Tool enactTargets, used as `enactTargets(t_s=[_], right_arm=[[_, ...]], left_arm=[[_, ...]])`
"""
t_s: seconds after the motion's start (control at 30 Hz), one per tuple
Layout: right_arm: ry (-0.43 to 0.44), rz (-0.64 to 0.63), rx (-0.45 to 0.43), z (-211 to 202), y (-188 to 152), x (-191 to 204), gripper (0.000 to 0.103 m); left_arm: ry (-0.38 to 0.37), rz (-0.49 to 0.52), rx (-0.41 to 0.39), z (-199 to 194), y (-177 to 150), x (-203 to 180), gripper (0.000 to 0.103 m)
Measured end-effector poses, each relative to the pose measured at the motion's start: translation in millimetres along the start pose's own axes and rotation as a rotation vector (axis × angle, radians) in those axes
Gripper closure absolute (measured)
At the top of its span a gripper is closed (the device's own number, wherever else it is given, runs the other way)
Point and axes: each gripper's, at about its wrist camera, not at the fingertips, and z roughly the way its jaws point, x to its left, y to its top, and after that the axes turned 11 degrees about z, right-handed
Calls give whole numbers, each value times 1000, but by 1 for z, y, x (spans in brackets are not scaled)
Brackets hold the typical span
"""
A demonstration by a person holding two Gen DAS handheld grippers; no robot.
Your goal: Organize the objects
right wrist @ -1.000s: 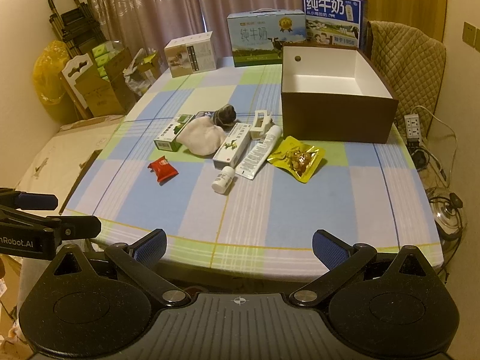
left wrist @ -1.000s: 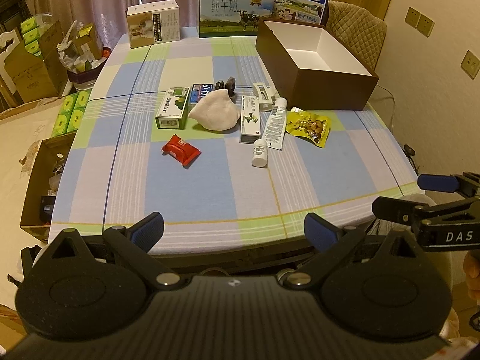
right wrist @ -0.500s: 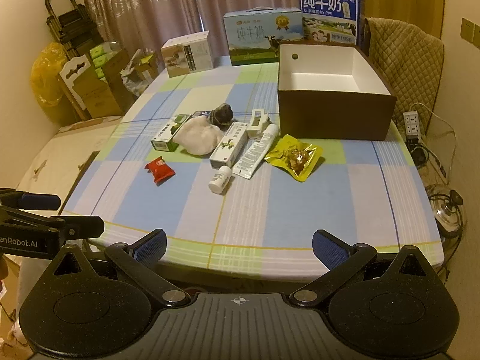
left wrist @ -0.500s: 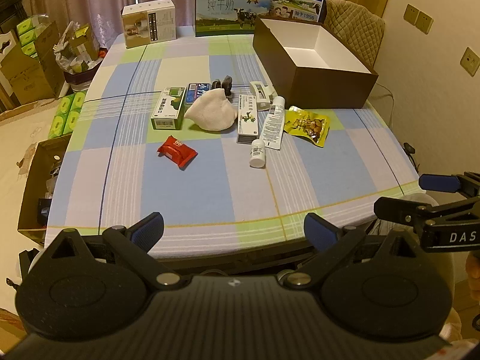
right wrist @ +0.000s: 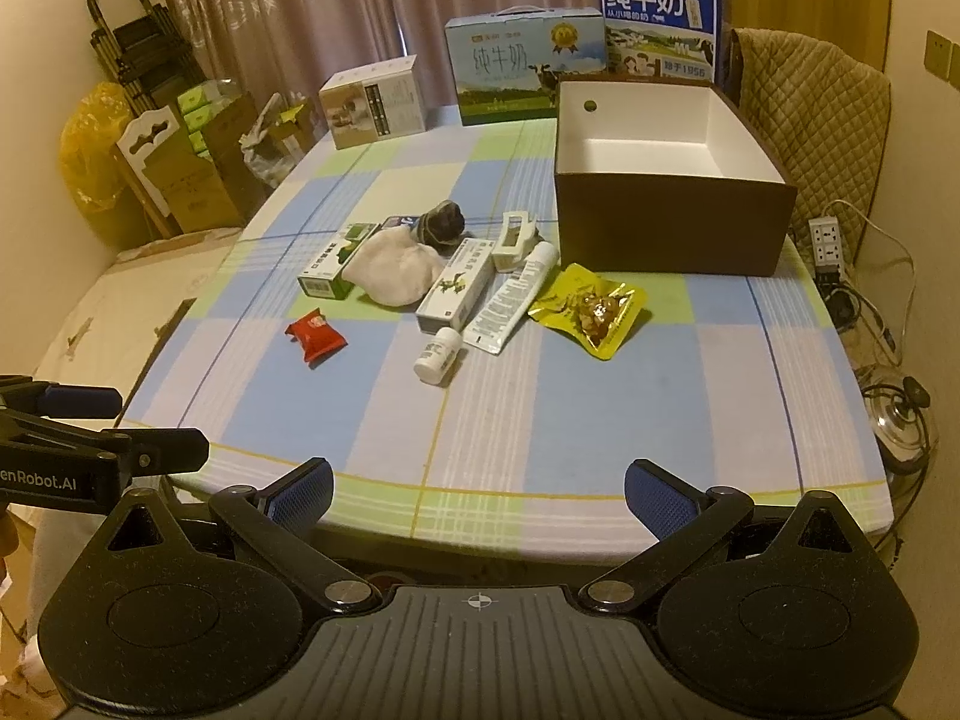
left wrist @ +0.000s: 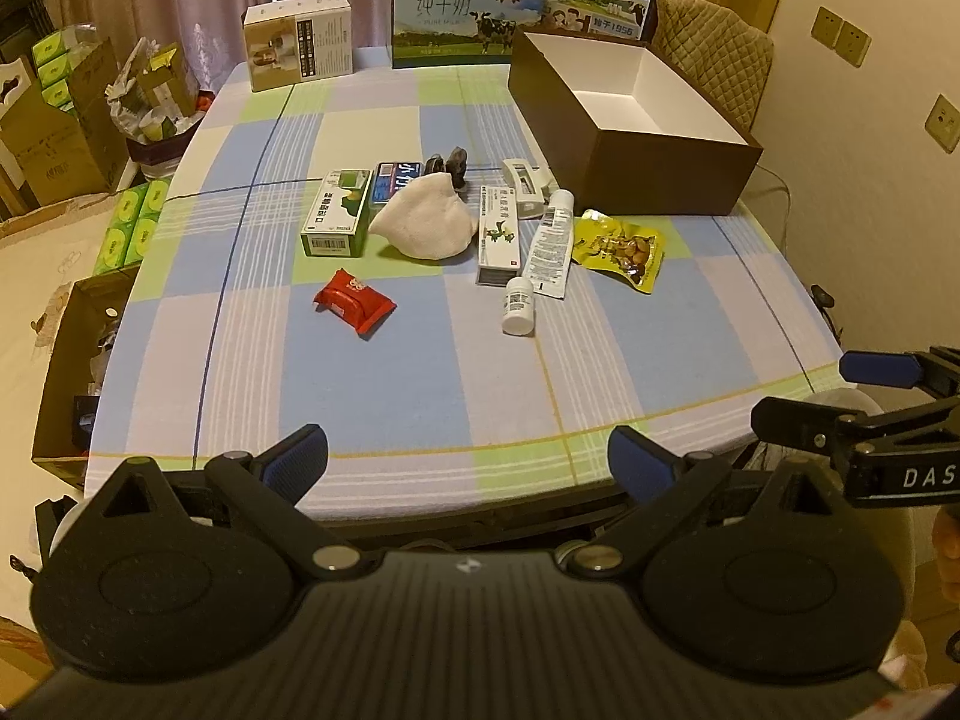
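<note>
Loose items lie mid-table on the checked cloth: a red packet (left wrist: 354, 302), a white pill bottle (left wrist: 518, 306) on its side, a white tube (left wrist: 551, 245), a yellow snack pouch (left wrist: 621, 249), a white cloth bundle (left wrist: 429, 224), a green-white carton (left wrist: 337, 213) and a long white carton (left wrist: 499, 235). An open brown box (left wrist: 630, 126) with a white inside stands at the back right. My left gripper (left wrist: 468, 459) and right gripper (right wrist: 479, 495) both hang open over the near table edge, holding nothing, well short of the items.
Milk cartons (left wrist: 468, 12) and a small printed box (left wrist: 297, 41) stand along the far edge. A quilted chair (right wrist: 810, 114) is behind the brown box. Cardboard boxes (left wrist: 66, 360) and green packs (left wrist: 135, 225) sit on the floor to the left; cables and a power strip (right wrist: 831, 246) to the right.
Both grippers have edged slightly forward towards the table; the items look a little nearer. Nothing on the table has moved and both grippers stay open.
</note>
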Motion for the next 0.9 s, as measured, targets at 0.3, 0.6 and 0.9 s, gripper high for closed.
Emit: enactTargets(t_s=[0.3,0.6,0.9], right_arm=[[-2,0,7,9,7,-5,2],[-2,-6,17,24,13,-9,2],[3,-15,16,40,19,-13,2]], left_arm=[[10,-6,10,13,7,7,4],[21,-11,14,26,13,12,4],[25,-9,27,45,18,22,4]])
